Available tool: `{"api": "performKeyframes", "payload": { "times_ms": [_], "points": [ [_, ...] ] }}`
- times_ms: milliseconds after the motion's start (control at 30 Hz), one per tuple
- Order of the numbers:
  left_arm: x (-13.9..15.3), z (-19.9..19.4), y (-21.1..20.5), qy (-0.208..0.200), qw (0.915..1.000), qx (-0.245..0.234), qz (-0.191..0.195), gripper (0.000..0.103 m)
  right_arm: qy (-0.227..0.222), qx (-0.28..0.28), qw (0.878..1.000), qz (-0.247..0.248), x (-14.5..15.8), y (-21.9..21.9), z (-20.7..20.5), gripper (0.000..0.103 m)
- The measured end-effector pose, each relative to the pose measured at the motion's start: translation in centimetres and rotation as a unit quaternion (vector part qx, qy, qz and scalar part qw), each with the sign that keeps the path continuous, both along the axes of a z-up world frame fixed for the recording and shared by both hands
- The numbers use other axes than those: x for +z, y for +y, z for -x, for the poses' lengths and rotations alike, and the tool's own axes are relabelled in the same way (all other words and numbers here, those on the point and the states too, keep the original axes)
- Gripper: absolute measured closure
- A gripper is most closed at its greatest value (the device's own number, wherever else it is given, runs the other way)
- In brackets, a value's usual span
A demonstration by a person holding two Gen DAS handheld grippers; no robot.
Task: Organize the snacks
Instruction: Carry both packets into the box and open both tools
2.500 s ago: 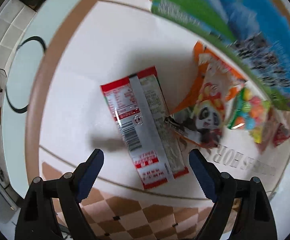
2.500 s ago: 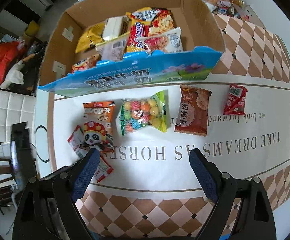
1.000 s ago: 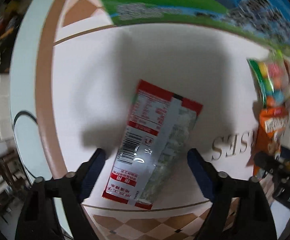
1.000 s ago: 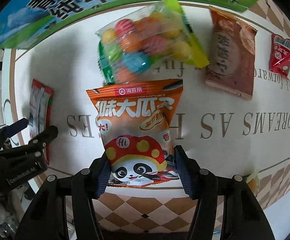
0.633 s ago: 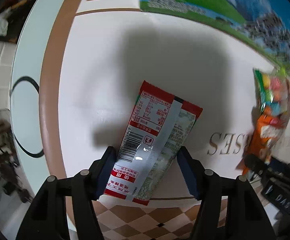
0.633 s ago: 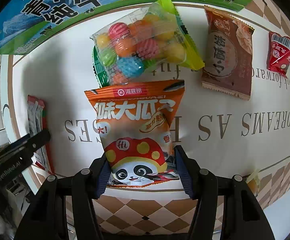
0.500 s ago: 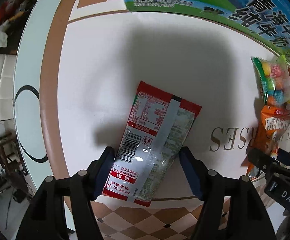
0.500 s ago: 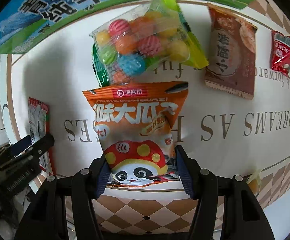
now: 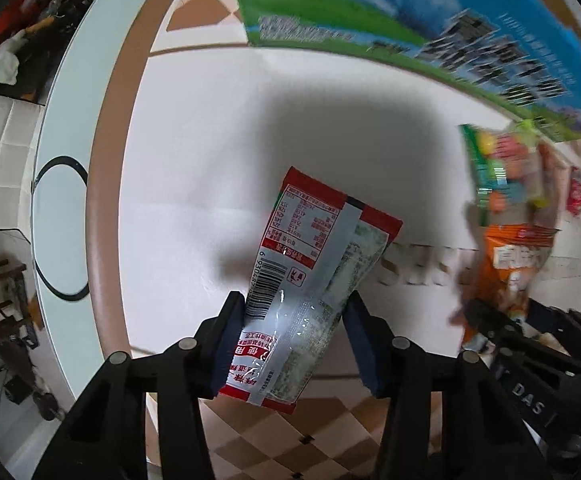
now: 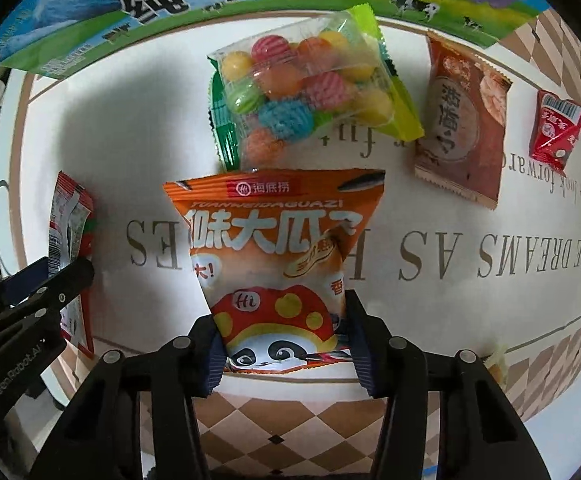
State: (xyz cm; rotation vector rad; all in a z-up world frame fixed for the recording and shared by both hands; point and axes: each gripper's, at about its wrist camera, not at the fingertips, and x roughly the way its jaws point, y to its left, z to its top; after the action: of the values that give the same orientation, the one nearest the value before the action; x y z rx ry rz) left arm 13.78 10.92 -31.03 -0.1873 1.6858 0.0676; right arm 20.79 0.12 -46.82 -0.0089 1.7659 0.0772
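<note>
Pads of the left hand-held gripper [image 9: 294, 340] had just squeezed shut on the flat red and silver snack packet [image 9: 310, 284]. The right hand-held gripper [image 10: 284, 344] pinched the orange panda snack bag [image 10: 274, 256], just below the clear bag of coloured candy balls [image 10: 302, 92] on the worktop [image 10: 470, 292].

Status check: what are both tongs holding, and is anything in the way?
Left tongs shut on red packet. Right tongs shut on orange panda bag. Candy bag just beyond; nothing blocking.

The lettered tablecloth [image 10: 470, 216] bears a candy bag [image 10: 310, 92], brown packet [image 10: 462, 120] and small red sachet [image 10: 556, 130].
</note>
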Motion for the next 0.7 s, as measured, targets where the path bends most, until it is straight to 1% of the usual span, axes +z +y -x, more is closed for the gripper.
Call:
{"api": "performKeyframes", "payload": {
  "times_ms": [100,233,300,400,433,500,567,633,667,700],
  "points": [
    [2.9,0.3,-0.7,-0.018,0.9994,0.008,0.027,0.055,-0.011,-0.003,1.000,-0.019,1.5,-0.5,0.0,0.049],
    [7.8,-0.5,-1.6,-0.056,0.9962,0.014,0.065,0.055,-0.032,-0.016,0.998,-0.056,5.0,-2.3,0.0,0.049],
    [10.7,-1.7,-2.1,-0.081,0.9931,0.015,0.083,0.055,-0.045,-0.023,0.996,-0.072,7.3,-3.1,-0.6,0.049],
    [14.3,-4.7,-1.8,-0.111,0.9881,0.010,0.106,0.055,-0.070,-0.037,0.992,-0.098,11.2,-4.7,-2.0,0.049],
    [15.1,-5.6,-1.9,-0.118,0.9865,0.010,0.113,0.055,-0.077,-0.042,0.991,-0.104,12.4,-5.2,-2.9,0.049],
    [16.7,-8.0,-1.6,-0.130,0.9848,0.007,0.114,0.055,-0.093,-0.056,0.987,-0.120,14.6,-7.0,-4.8,0.049],
    [17.5,-10.7,-1.2,-0.136,0.9841,0.006,0.114,0.055,-0.113,-0.065,0.983,-0.129,16.7,-8.4,-7.0,0.049],
    [18.4,-13.5,-0.2,-0.143,0.9846,0.004,0.101,0.055,-0.140,-0.069,0.981,-0.117,18.3,-9.5,-10.0,0.049],
    [18.5,-15.5,0.2,-0.145,0.9852,0.003,0.091,0.055,-0.151,-0.071,0.980,-0.108,18.6,-10.0,-11.3,0.049],
    [18.0,-16.5,0.5,-0.145,0.9858,0.002,0.086,0.055,-0.158,-0.075,0.979,-0.100,19.0,-10.5,-12.6,0.049]
  ]
}}
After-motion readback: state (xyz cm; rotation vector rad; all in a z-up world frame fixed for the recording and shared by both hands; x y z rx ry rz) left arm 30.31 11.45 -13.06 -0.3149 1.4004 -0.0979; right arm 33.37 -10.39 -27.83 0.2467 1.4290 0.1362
